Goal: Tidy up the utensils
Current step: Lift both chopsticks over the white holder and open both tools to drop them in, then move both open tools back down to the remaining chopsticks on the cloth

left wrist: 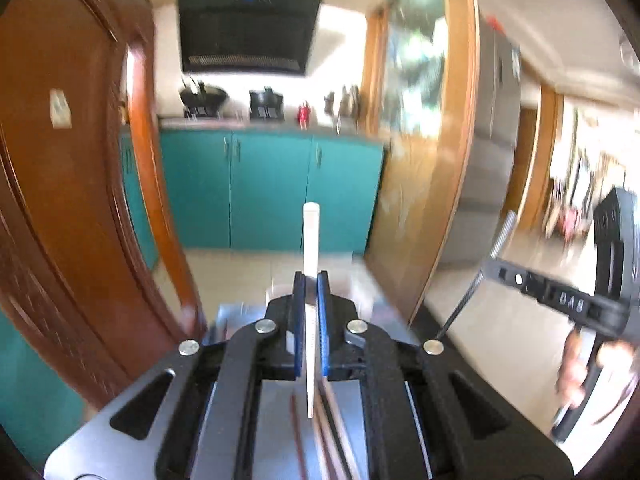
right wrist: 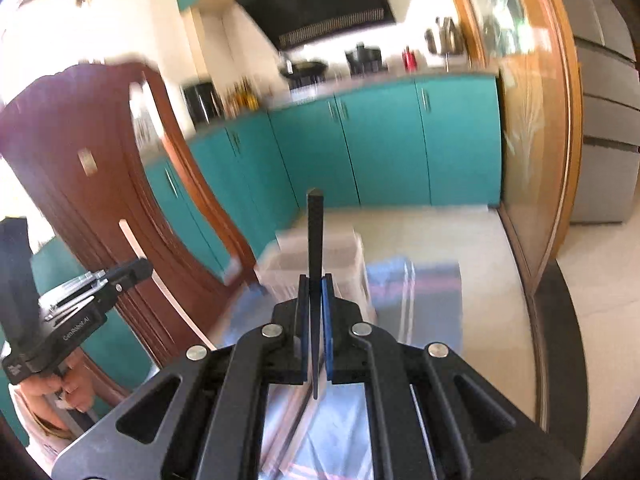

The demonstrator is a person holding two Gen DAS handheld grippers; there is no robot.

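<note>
- Left wrist view: closest to the lens is the left gripper (left wrist: pixel 311 280), bottom centre of the frame, with its blue pads clamped tight on a white chopstick (left wrist: pixel 310 240). The stick runs straight up the middle of the frame and pokes out past the fingertips.
- At the right edge of that frame you can see the right gripper (left wrist: pixel 490 262) from the side, held by a hand (left wrist: pixel 576 376) at the lower right, with a dark thin stick poking out of it.
- Background is a bit smeared: teal cabinets (left wrist: pixel 272 188) in the middle, a black range hood (left wrist: pixel 248 28) at the top, and a brown wooden door (left wrist: pixel 72 160) filling the left side.
- Right wrist view: nearest again is the gripper itself, bottom centre, pinched shut on a black chopstick (right wrist: pixel 315 240) that stands up the centre of the frame past the tips.
- Behind the tips, mid-frame, there's a blurry clear plastic container (right wrist: pixel 320 264) sitting on a bluish striped cloth (right wrist: pixel 416 304).
- Left edge of this frame shows the other gripper side-on, the white stick slanting through it.
</note>
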